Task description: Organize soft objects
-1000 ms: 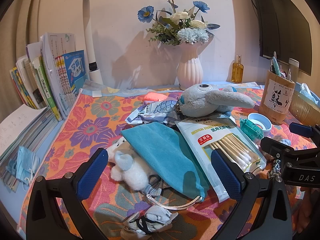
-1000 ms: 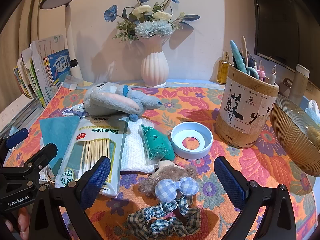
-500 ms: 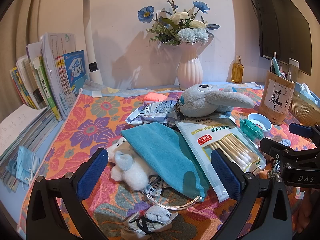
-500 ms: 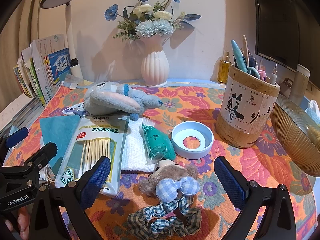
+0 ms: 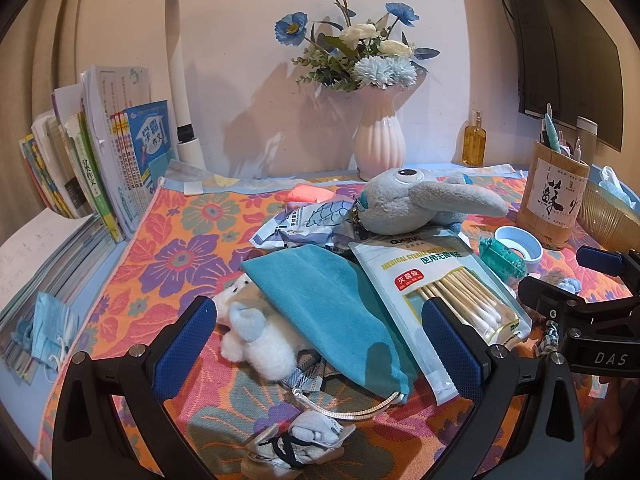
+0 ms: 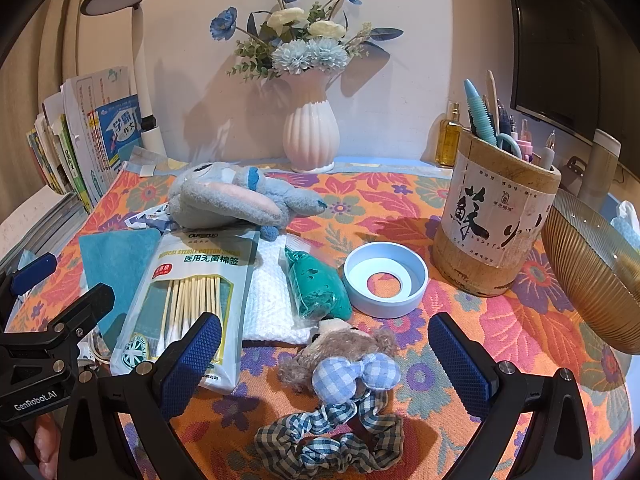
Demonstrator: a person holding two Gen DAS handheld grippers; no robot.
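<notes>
Grey plush rabbit [image 5: 416, 202] far centre on floral tabletop [image 5: 180, 240], teal velvet pouch [image 5: 332, 312] near, left hand-held gripper [image 5: 316, 344] and right hand-held gripper [image 6: 324, 364] both spread wide, empty.

A table covered by a floral cloth [image 6: 452, 200] is shown, on which a grey plush rabbit [image 6: 224, 200], cotton swab packet [image 6: 192, 292], checked scrunchie [image 6: 332, 436], pen holder [image 6: 496, 216] and vase [image 6: 310, 128] are laid.

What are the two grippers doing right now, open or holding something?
Left gripper: open, holding nothing.
Right gripper: open, holding nothing.
</notes>
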